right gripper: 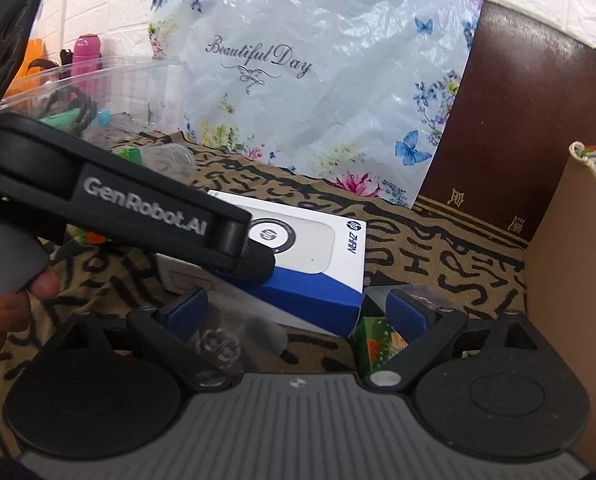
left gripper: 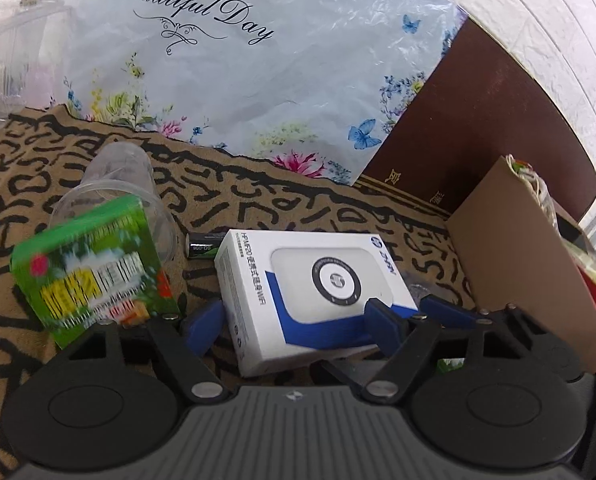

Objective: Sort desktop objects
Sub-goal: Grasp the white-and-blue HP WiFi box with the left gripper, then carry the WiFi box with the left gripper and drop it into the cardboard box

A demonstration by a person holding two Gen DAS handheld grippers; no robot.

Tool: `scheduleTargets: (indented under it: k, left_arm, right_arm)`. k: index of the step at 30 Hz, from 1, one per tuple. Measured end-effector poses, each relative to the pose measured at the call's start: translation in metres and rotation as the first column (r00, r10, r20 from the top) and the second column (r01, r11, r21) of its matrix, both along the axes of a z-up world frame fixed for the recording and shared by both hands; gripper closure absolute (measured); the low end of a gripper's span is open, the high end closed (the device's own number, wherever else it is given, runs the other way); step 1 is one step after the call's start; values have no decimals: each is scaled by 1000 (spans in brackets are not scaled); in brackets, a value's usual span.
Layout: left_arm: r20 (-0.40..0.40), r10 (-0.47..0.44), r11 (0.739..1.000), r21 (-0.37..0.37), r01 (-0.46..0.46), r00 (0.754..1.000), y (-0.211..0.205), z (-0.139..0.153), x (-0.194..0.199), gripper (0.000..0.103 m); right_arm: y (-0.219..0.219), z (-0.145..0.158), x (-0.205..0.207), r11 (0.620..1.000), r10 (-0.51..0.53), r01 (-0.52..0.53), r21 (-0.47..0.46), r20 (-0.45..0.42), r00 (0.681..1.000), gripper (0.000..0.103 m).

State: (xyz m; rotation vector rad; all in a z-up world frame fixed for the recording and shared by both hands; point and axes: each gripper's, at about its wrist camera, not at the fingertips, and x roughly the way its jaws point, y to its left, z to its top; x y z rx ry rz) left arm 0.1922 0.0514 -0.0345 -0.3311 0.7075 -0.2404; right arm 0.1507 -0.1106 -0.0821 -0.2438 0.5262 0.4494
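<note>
Left gripper (left gripper: 298, 316) spread, blue pads flanking near end of white box (left gripper: 310, 292) on patterned mat (left gripper: 318, 208), likely lining up grasp. Right gripper (right gripper: 298, 312) spread, empty, beside box corner.

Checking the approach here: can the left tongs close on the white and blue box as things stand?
Probably yes. The left tongs stand open astride the near end of the white and blue box, with nothing between pads and box. The green box leans close on one side but seems clear.
</note>
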Motion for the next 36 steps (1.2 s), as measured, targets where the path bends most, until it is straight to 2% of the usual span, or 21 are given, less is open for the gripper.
scheduleTargets:
  k: [5,7,12,17,27,36]
  left_arm:
    - [-1,1,1000,-12,-1,1000,0,-2,7,24]
    - [2,4,1000,-12,-4,1000,1,-2,7,25]
    - [4,7,1000,-8,-7,1000,3,2,1,30]
    - [17,20,1000,-5,-20,1000,5,10,-11,31]
    - [107,59,998,-40,-55,993,7,45,-43,31]
    - [204,14,999,-44,-5,979,-11,82,-75,31]
  right_arm:
    - [4,-7,10,1000,30,-30,-1,-12,999,11]
    - [6,-9,10,999,44,-44,-2,-21,999,17]
    - [6,-7,6,1000,31,-31,-3,-16,999,20]
    - [7,-4,-3,999,32,-32,-4,-7,999,21]
    - [3,23,-35,999,29,-30,18,95,995,21]
    - [-11,57,-75,999,-16,9,36,209,978,22]
